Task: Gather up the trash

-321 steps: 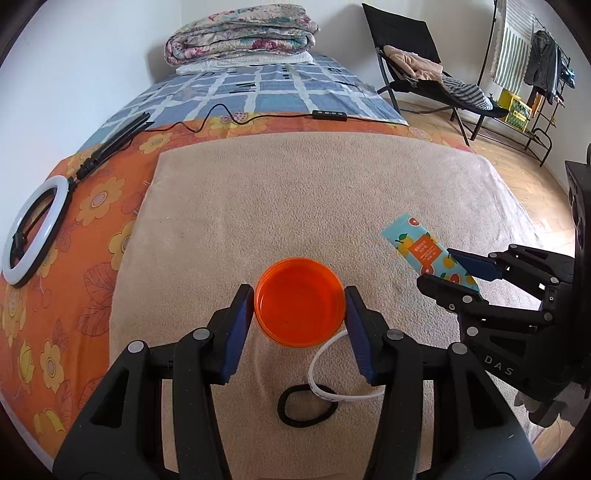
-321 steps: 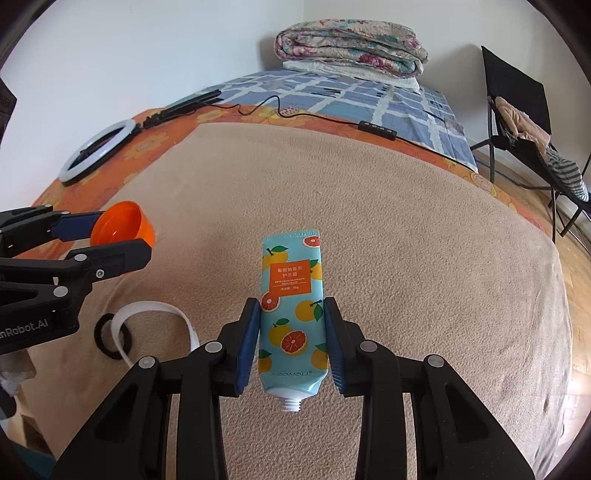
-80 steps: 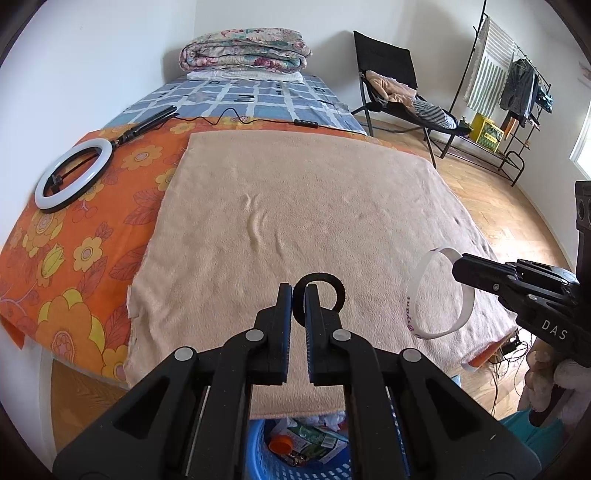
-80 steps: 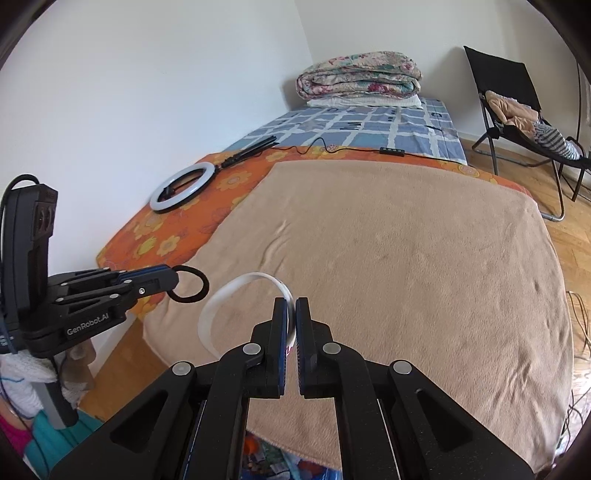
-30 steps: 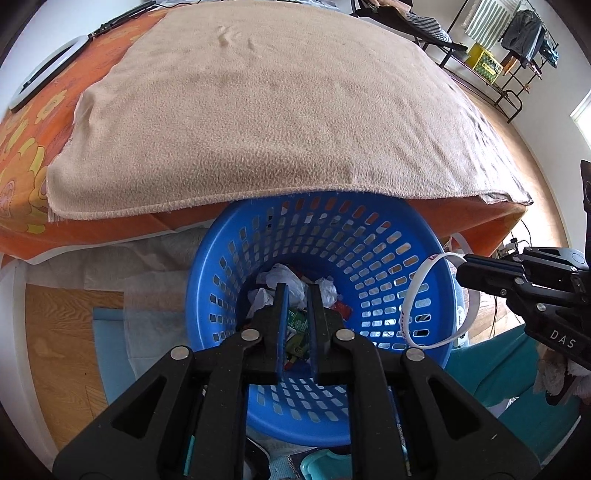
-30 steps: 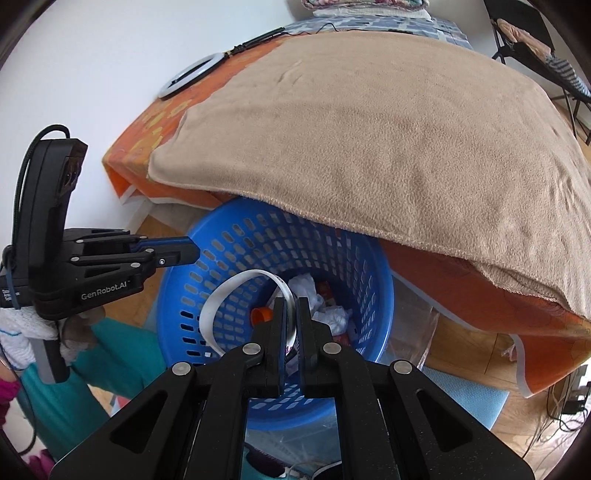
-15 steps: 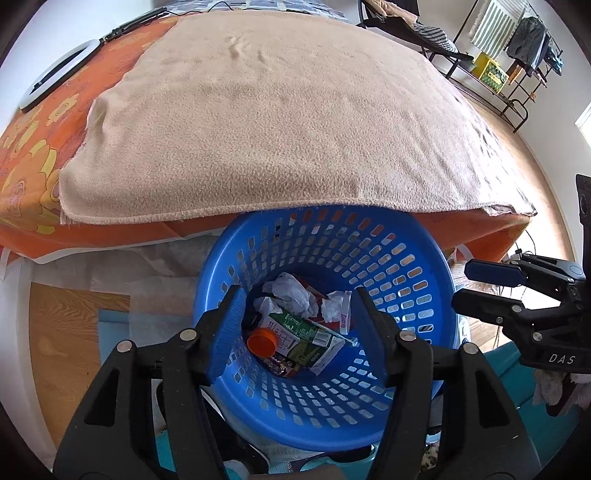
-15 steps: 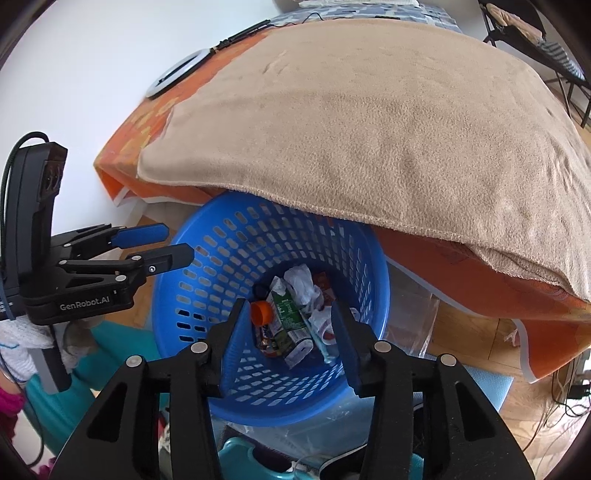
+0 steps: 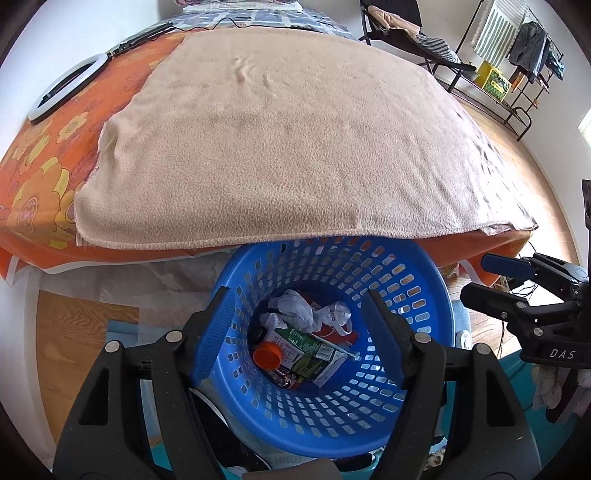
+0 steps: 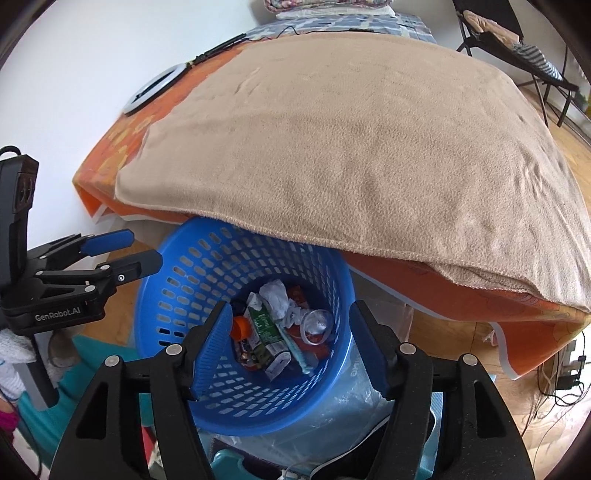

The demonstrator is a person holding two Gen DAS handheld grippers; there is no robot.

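Observation:
A blue perforated basket (image 9: 417,306) (image 10: 192,258) stands on the floor at the bed's foot, partly under the beige blanket's edge. It holds trash: an orange cup (image 9: 267,356) (image 10: 240,328), a green carton (image 9: 306,347) (image 10: 264,328), crumpled white paper (image 9: 295,306) (image 10: 275,295) and a clear ring (image 10: 316,325). My left gripper (image 9: 299,336) (image 10: 122,254) is open and empty above the basket. My right gripper (image 10: 290,343) (image 9: 491,277) is open and empty above it too.
The beige blanket (image 9: 288,140) (image 10: 362,136) covers the bed, over an orange flowered sheet (image 9: 40,173). A white ring light (image 9: 61,86) (image 10: 153,90) lies at the bed's left. A black chair (image 9: 402,29) and a drying rack (image 9: 517,44) stand at the far right. The floor is wood.
Both grippers were shut a second ago, the left on a black ring, the right on a white band. Both opened over the basket; the items dropped in. Since then both cameras have shifted slightly.

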